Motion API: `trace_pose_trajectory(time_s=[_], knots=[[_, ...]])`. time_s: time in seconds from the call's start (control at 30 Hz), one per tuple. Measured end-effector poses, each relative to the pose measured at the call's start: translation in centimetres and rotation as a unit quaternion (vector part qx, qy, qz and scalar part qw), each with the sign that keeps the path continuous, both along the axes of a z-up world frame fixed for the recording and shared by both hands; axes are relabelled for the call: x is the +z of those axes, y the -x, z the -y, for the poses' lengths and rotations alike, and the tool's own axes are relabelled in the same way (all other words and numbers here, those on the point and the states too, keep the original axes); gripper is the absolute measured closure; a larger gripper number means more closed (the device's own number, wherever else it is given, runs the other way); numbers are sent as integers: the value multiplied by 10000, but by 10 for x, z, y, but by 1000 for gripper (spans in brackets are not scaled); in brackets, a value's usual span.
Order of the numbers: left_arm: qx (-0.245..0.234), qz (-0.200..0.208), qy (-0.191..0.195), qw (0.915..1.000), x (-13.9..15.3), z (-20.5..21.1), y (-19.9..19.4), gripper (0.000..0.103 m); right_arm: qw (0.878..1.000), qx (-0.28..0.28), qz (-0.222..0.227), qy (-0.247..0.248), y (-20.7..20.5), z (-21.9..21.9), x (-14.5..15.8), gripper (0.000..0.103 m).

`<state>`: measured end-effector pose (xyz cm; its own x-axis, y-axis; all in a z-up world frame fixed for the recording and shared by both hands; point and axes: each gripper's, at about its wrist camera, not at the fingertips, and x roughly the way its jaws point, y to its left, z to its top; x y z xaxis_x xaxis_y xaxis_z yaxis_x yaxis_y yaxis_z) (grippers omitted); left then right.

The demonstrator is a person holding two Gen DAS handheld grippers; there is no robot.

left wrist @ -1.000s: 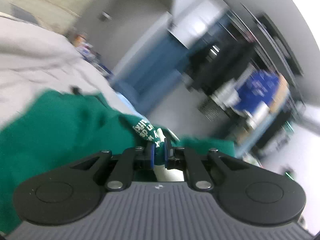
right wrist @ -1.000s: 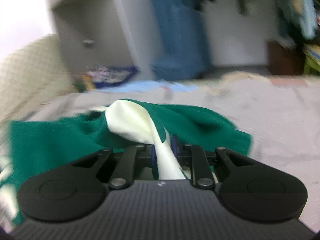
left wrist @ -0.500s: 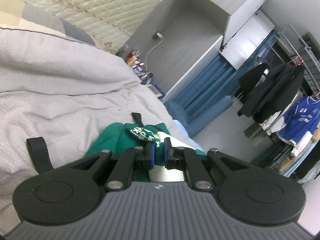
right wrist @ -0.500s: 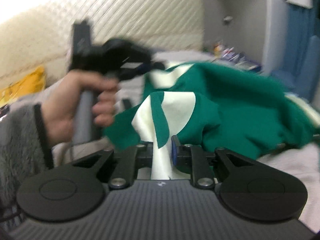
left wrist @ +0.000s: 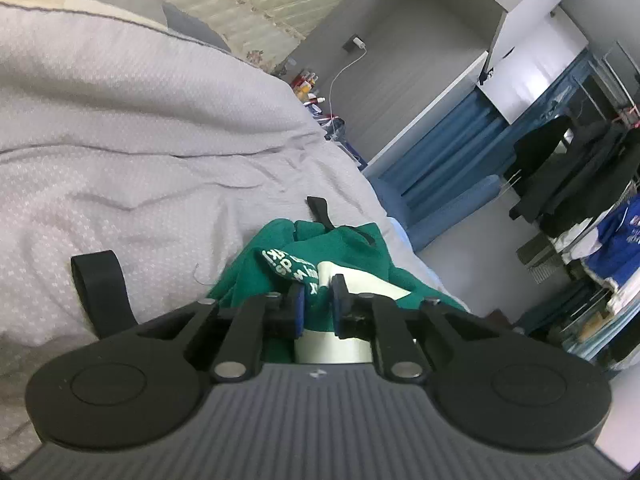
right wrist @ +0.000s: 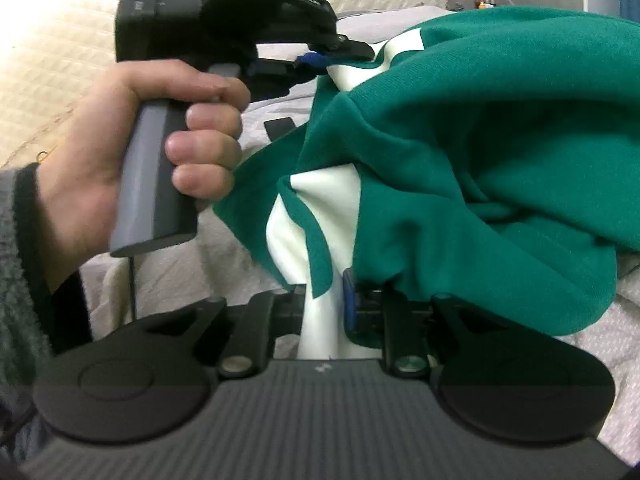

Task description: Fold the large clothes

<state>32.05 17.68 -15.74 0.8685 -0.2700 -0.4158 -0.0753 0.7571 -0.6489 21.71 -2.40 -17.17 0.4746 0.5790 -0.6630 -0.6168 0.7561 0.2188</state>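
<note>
Green-and-white garment (right wrist: pixel 460 152) was bunched up, lifted over the grey bedspread (left wrist: pixel 140 152) and hanging between both grippers. Right gripper (right wrist: pixel 326 300) was pinched closed on a white fold of it, with green cloth draped over the right finger. Left gripper (left wrist: pixel 316 304) was clamped on the edge with white lettering. The person's left hand (right wrist: pixel 132 152) gripped that gripper's grey handle (right wrist: pixel 156 184). Black straps (left wrist: pixel 100 292) lay on the bedspread just beside the cloth.
</note>
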Motion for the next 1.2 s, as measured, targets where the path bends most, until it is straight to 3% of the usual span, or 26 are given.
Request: trace_pose_trajectory(time_s=[0.17, 0.23, 0.33, 0.47, 0.57, 0.6, 0.63, 0.73, 0.93, 1.2], knots=[[20, 45, 12, 10000, 7, 2, 11, 80, 9999, 28, -139, -71, -12, 11, 9, 81], [86, 36, -36, 10000, 10, 3, 18, 65, 9998, 11, -201, -46, -12, 11, 10, 80], [156, 161, -40, 9997, 17, 2, 32, 53, 9997, 54, -251, -4, -5, 15, 18, 75], [209, 513, -115, 9984, 35, 2, 61, 47, 9995, 41, -305, 115, 6, 26, 28, 64], [112, 719, -200, 9971, 49, 5, 85, 46, 9993, -34, -372, 43, 17, 35, 35, 36], [68, 763, -265, 9967, 53, 7, 91, 46, 9993, -45, -365, -27, 20, 39, 38, 20], [31, 799, -348, 9962, 58, 10, 98, 46, 9994, -93, -323, -98, 24, 45, 37, 14], [-94, 887, -530, 9946, 74, 23, 117, 46, 9994, -200, -239, -173, 29, 56, 44, 14], [-418, 981, -299, 9938, 94, 58, 146, 46, 9939, -910, 145, -606, 22, 106, 67, 14], [-1206, 641, 138, 9905, 80, 143, 145, 38, 9515, -2667, 86, -1528, -50, 201, 84, 14]])
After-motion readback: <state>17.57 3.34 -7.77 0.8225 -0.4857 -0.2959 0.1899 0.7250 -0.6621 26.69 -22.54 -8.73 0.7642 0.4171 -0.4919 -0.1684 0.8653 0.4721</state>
